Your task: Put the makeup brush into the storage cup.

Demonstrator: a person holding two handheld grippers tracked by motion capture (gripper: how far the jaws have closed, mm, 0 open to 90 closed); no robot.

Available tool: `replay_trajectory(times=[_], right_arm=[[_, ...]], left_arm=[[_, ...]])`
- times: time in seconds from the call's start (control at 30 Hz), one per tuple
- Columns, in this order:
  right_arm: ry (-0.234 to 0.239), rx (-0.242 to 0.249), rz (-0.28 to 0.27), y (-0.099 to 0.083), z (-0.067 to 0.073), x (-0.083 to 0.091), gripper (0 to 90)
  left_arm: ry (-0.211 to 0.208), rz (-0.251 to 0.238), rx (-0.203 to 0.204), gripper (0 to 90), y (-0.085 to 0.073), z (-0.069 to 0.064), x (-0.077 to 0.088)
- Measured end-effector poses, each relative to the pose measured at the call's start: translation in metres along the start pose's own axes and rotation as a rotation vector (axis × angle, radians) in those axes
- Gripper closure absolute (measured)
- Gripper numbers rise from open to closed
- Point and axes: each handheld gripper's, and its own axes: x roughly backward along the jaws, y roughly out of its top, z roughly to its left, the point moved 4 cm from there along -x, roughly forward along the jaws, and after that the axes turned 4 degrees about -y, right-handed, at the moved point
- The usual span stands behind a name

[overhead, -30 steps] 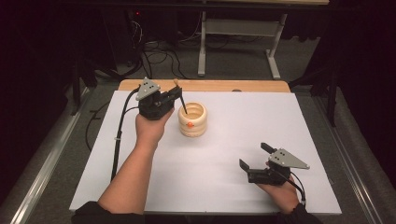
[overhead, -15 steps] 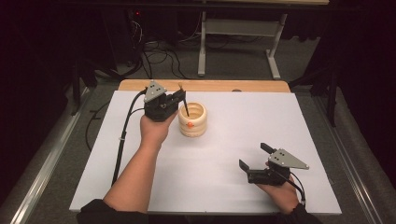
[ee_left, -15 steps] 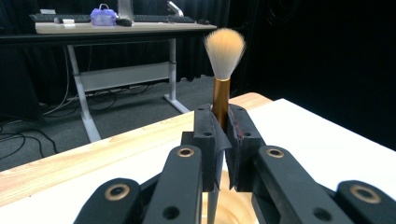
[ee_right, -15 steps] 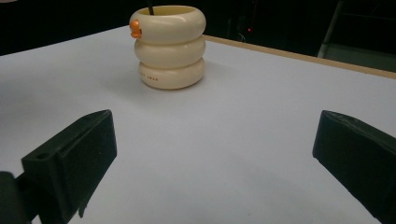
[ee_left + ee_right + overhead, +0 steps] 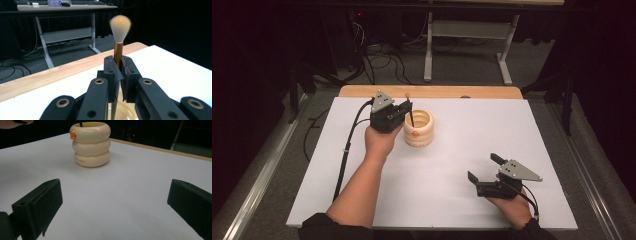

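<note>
The brush [image 5: 119, 37] is clamped upright in the left gripper [image 5: 408, 111], handle down in the holder [image 5: 418, 128] near the tabletop's far edge; it should be lowered straight, then released. The right gripper [image 5: 482, 167] is held wide open, empty.

Brush [image 5: 117, 53] handle's lower end hidden inside the holder [image 5: 418, 129]

On the tabletop [image 5: 442, 200], the ringed holder [image 5: 418, 128] stands toward 11 o'clock of centre. The brush [image 5: 119, 37] stands upright in it, bristles up. The left gripper [image 5: 404, 111] sits at the holder's 9 o'clock, the right gripper [image 5: 483, 168] well apart at 5 o'clock.
</note>
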Motion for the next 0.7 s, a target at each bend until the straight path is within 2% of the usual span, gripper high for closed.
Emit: replay_trajectory(times=[0.37,0.6,0.7], right_arm=[[0.0,0.0,0.001,-0.001,0.0,-0.001,1.7],[-0.001,0.0,0.004,-0.001,0.001,-0.001,1.8],[0.0,-0.003,0.003,-0.001,0.001,-0.001,1.9]], left_arm=[[-0.01,0.032,0.004,83.6,-0.012,-0.002,-0.007],[-0.017,0.075,-0.018,83.6,-0.02,-0.007,-0.014],[-0.019,0.079,-0.02,83.5,-0.021,-0.008,-0.016]])
